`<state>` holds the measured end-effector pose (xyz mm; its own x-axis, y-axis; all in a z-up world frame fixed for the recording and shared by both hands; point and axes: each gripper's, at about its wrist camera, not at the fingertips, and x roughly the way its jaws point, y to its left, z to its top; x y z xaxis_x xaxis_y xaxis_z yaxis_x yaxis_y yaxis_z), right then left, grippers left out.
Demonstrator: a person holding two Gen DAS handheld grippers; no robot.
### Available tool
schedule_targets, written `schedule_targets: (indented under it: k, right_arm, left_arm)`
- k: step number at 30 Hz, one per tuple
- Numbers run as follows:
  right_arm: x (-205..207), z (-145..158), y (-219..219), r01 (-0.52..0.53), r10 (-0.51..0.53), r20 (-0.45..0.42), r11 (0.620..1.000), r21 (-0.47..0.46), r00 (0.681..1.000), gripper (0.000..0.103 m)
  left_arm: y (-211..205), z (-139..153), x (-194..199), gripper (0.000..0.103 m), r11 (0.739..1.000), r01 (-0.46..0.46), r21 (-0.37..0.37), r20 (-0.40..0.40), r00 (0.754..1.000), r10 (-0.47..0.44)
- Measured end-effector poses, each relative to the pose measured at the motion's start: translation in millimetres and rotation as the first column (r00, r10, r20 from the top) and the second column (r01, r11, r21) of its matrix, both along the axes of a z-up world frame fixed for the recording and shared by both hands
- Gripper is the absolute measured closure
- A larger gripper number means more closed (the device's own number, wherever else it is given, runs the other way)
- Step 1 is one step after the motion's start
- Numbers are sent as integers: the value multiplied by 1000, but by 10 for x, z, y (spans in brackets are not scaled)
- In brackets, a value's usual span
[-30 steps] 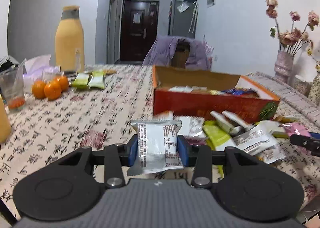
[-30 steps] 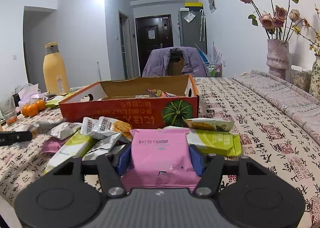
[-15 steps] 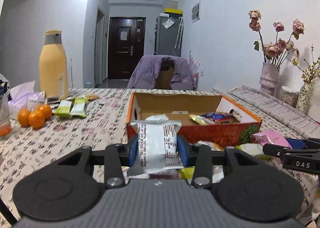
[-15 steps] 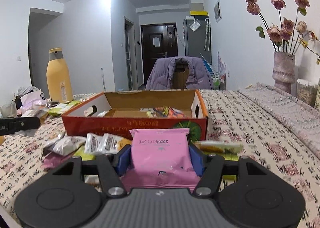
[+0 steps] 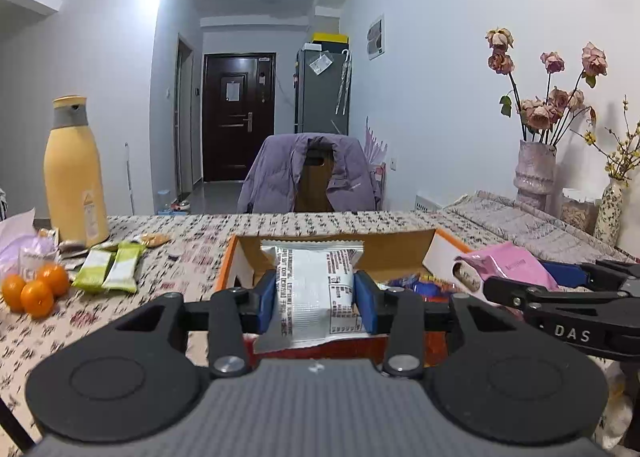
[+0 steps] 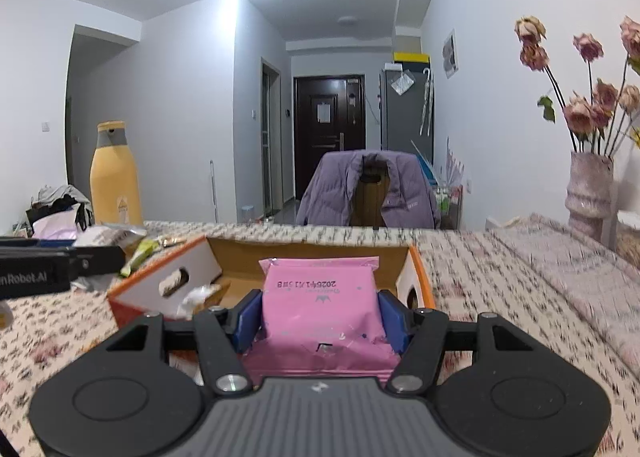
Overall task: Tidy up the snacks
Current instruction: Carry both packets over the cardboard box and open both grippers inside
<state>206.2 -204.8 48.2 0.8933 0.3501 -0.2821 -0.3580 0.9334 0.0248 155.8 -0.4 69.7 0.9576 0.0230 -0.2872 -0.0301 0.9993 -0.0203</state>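
Observation:
My left gripper is shut on a silver snack packet with printed text, held upright just in front of the open orange cardboard box. My right gripper is shut on a pink snack packet, raised before the same orange box. In the left wrist view the right gripper reaches in from the right with the pink packet over the box's right side. Colourful wrappers lie inside the box.
A tall yellow bottle, three oranges and two green bars sit at the left of the patterned tablecloth. A vase of dried roses stands at the right. A chair with a purple jacket is behind the table.
Both grippers have risen and moved forward toward the box with their packets; the loose snack pile in front of the box has dropped out of sight. The right gripper now shows beside the left.

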Motion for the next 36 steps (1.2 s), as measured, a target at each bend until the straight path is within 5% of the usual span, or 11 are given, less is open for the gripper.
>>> schedule_targets:
  k: [14,24,30,32,33,34,36]
  right_arm:
    - [761,160,219,15,-16,8,1000,17,1000,42]
    - [1070,-128,249,25,-24,-33,999,24,999,42]
    - [1086,-216,245,9,-7,-76,1000,20,997,41]
    - [1079,-224,241,16,-15,-78,1000,13,997,39]
    - [1078,-220,234,19,-17,-77,1000,15,997,25]
    - [1059,-217,223,23,-22,-72,999,22,997,6]
    - [1038,-208,193,34,-33,-56,999,31,998,0]
  left_arm:
    - [18,122,768,61,999,-31,-39,3,1000,31]
    - [147,-229,1159,61,996,-61,-59,-64,996,57]
    - [143,-312,1113,61,999,-36,-38,-36,999,35]
    - [153,-311,1088,48,998,-36,-43,-24,999,35]
    - [163,-306,1071,41,998,-40,-49,-13,999,39]
    - [166,-294,1046,21,997,-49,-54,-1,999,49]
    - [182,-274,991,1,995,-75,-64,34,996,78]
